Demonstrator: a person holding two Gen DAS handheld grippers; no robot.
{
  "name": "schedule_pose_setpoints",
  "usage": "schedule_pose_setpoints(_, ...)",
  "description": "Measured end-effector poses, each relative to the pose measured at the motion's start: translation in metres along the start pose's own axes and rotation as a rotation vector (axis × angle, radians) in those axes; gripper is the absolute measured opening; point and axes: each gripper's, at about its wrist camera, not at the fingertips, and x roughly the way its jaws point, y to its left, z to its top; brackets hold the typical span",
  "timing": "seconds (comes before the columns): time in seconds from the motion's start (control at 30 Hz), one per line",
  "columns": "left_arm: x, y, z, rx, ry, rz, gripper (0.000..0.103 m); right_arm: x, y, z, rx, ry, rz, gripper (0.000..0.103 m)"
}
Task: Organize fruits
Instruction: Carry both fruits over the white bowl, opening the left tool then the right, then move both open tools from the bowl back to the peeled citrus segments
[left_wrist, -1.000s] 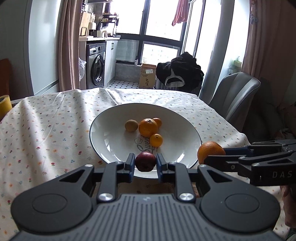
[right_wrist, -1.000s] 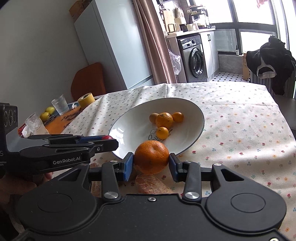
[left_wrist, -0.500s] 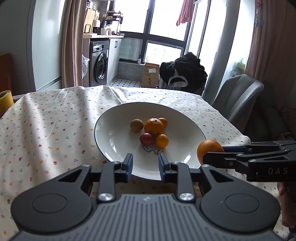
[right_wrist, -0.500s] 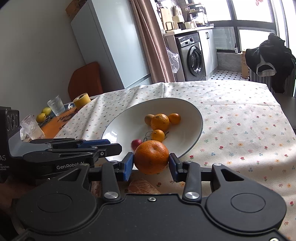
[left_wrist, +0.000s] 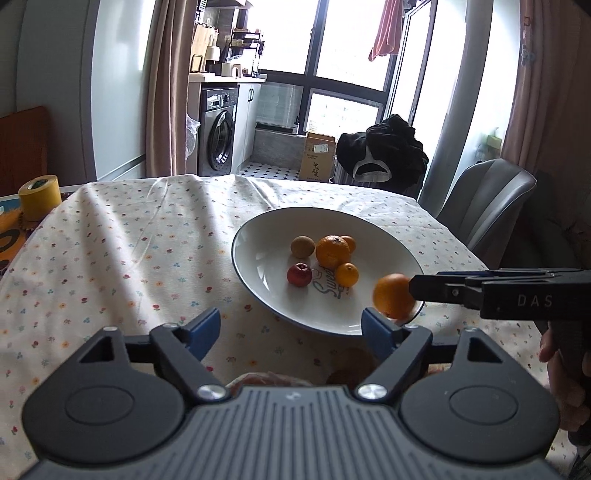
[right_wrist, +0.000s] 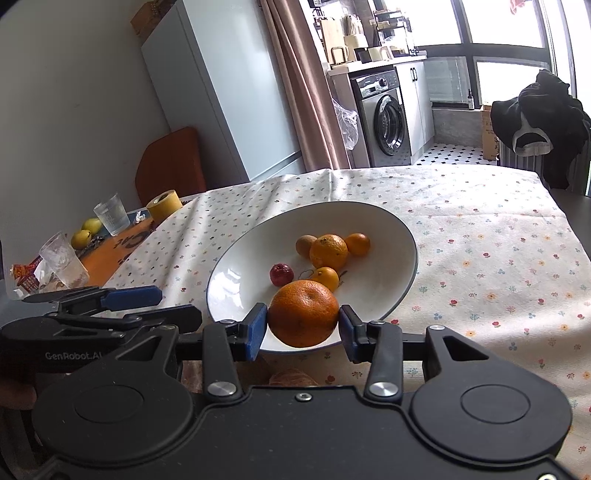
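Observation:
A white plate (left_wrist: 258, 236) (right_wrist: 391, 229) on the flowered tablecloth holds a kiwi (left_wrist: 302, 246), a large orange (left_wrist: 332, 251), two small oranges and a small red apple (left_wrist: 299, 274) (right_wrist: 281, 274). My right gripper (right_wrist: 303, 325) is shut on a large orange (right_wrist: 303, 313) and holds it over the plate's near rim; this orange also shows in the left wrist view (left_wrist: 393, 295). My left gripper (left_wrist: 291, 332) is open wide and empty, just short of the plate's near edge.
A yellow tape roll (left_wrist: 40, 197), two glasses (right_wrist: 110, 214) and yellow fruits (right_wrist: 85, 232) sit at the table's left end. A grey chair (left_wrist: 487, 206) stands at the right. Wrapped fruit (right_wrist: 291, 377) lies under the grippers near the table's front edge.
My left gripper let the red apple go into the plate, opened wide and drew back left. My right gripper carried the orange forward over the plate's rim.

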Motion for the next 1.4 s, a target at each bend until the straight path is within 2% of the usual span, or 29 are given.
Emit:
schedule_pose_setpoints(0.03,-0.002,0.001,-0.001,-0.002,-0.001,0.004,0.084,-0.001,0.001,0.001,-0.002,-0.011,-0.001,0.049)
schedule_pose_setpoints(0.17,-0.010,0.006,-0.006,-0.023,-0.003,0.011,0.091,-0.007,0.005,0.002,-0.014,-0.021,-0.001,0.051)
schedule_pose_setpoints(0.4,-0.022,0.010,-0.012,-0.032,-0.009,0.018,0.093,-0.021,0.003,-0.005,0.003,-0.025,-0.006,0.056)
schedule_pose_setpoints(0.63,-0.037,0.010,-0.016,-0.038,-0.018,0.024,0.093,-0.033,0.001,-0.013,0.015,-0.035,-0.012,0.065)
schedule_pose_setpoints(0.9,-0.051,0.012,-0.018,-0.071,-0.023,0.029,0.094,-0.048,0.003,-0.019,0.008,-0.050,-0.011,0.085)
schedule_pose_setpoints(1.03,-0.056,0.011,-0.021,-0.079,-0.022,0.025,0.095,-0.055,0.006,-0.023,0.003,-0.060,-0.013,0.100)
schedule_pose_setpoints(1.1,-0.060,0.010,-0.023,-0.080,-0.025,0.026,0.095,-0.057,0.006,-0.024,0.003,-0.062,-0.011,0.103)
schedule_pose_setpoints(1.4,-0.067,0.005,-0.034,-0.080,-0.018,0.031,0.095,-0.064,0.005,-0.035,0.011,-0.054,-0.040,0.103)
